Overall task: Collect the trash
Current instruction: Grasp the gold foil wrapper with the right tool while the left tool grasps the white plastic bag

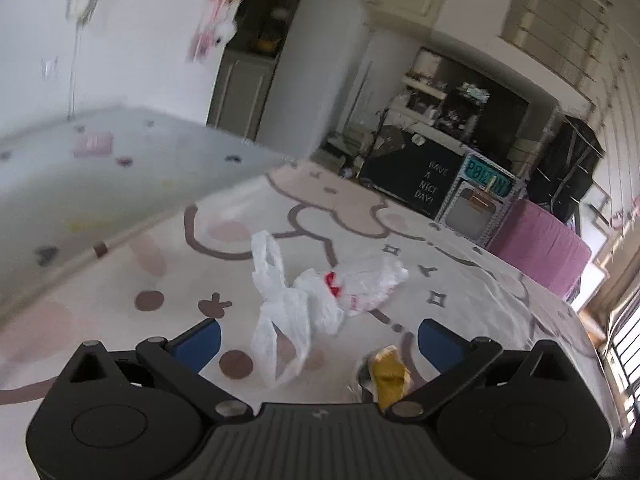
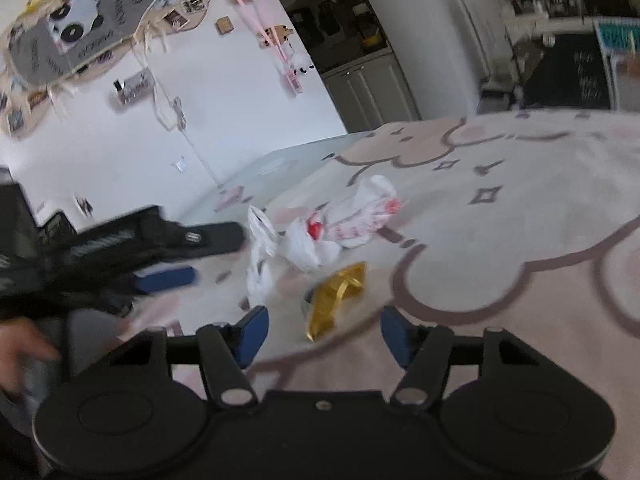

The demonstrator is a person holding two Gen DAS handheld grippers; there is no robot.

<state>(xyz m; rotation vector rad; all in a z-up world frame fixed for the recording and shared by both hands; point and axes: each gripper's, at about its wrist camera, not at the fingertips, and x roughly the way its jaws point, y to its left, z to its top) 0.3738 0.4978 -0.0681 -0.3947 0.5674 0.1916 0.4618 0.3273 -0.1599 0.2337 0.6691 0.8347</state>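
1. Pointing down at the floor, the left gripper (image 1: pixel 319 338) had its two blue pads spread wide apart, with nothing held between them.
2. The right gripper (image 2: pixel 324 330) had its blue pads apart too, and nothing was pinched in them. No part of it touched the trash.
3. A gold wrapper (image 2: pixel 334 300) lay crumpled on the rug (image 2: pixel 520 220), just in front of the right gripper. In the left wrist view the same gold wrapper (image 1: pixel 387 374) sat close to the right-hand pad, partly hidden by the tool.
4. A bit further off lay a white plastic bag (image 1: pixel 280 308), all floppy, with its handle sticking up.
5. Touching it was a second white bag with red print (image 1: pixel 364 284).
6. The rug was pale with big cartoon shapes, dots and little stars.
7. Far back stood a black board with white words (image 1: pixel 426 184) and a pink box (image 1: pixel 540 248).
8. On the white wall hung a panda picture (image 2: pixel 76 28).
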